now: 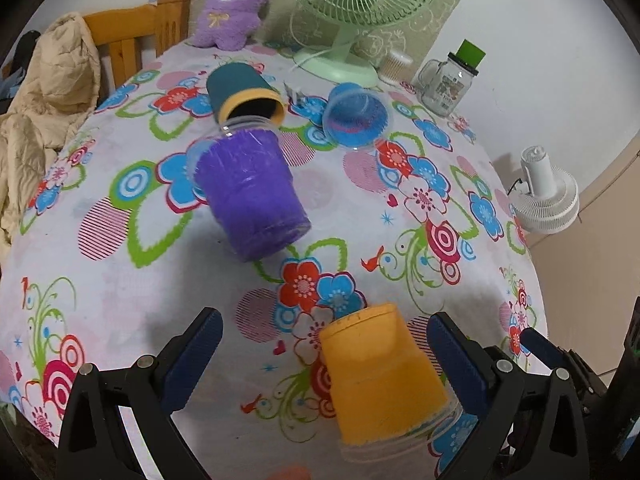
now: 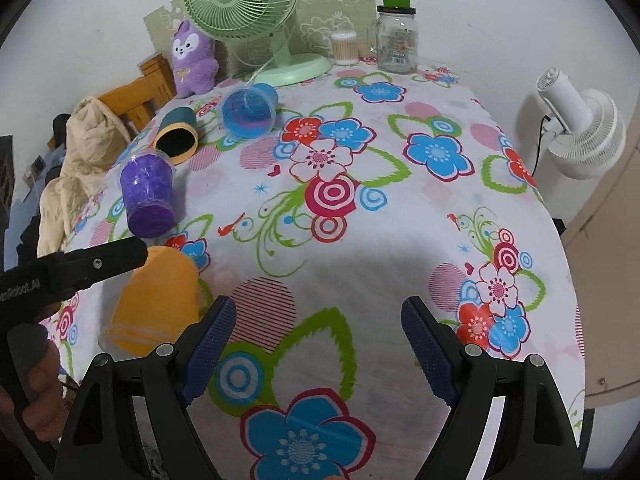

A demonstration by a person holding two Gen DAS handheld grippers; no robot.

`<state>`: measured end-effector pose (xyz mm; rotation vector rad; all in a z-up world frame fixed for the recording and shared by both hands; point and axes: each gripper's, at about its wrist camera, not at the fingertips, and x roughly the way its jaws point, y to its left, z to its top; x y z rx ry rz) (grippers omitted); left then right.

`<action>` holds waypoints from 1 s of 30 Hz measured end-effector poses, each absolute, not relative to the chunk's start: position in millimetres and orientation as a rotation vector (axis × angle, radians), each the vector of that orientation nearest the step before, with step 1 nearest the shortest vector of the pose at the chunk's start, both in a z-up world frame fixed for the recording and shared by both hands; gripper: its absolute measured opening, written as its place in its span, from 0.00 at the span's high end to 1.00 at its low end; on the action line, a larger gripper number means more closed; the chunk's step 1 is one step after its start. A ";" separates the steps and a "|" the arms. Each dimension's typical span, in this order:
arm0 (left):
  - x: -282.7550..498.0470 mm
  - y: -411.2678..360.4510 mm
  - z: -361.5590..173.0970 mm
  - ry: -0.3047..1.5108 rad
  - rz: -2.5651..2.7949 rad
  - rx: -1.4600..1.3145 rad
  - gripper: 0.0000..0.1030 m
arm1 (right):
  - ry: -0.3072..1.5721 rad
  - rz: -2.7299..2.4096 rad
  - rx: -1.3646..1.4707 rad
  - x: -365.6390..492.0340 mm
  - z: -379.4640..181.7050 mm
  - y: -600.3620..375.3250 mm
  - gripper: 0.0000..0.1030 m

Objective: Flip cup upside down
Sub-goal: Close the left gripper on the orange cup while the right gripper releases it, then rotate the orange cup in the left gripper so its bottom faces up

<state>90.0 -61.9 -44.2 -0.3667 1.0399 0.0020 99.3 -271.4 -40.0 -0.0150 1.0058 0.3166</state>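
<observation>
An orange cup (image 1: pixel 380 376) stands upside down on the floral tablecloth, between the open fingers of my left gripper (image 1: pixel 324 344), nearer the right finger, which it may touch. It also shows in the right wrist view (image 2: pixel 160 304). A purple cup (image 1: pixel 250 196) lies on its side further back, also seen in the right wrist view (image 2: pixel 148 196). A teal cup with a yellow rim (image 1: pixel 244 92) and a blue cup (image 1: pixel 356 116) lie on their sides behind it. My right gripper (image 2: pixel 318 332) is open and empty over the cloth.
A green desk fan (image 1: pixel 352 12), a purple plush toy (image 1: pixel 230 4), a glass jar with a green lid (image 1: pixel 448 80) and a cotton-swab box (image 1: pixel 394 66) stand at the back. A wooden chair with a beige jacket (image 1: pixel 44 92) is at the left. A white fan (image 1: pixel 548 196) stands off the right edge.
</observation>
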 end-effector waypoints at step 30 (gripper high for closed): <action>117.1 -86.5 -78.2 1.256 -0.026 -0.403 0.33 | 1.012 0.355 0.069 103.2 -51.9 -291.2 0.16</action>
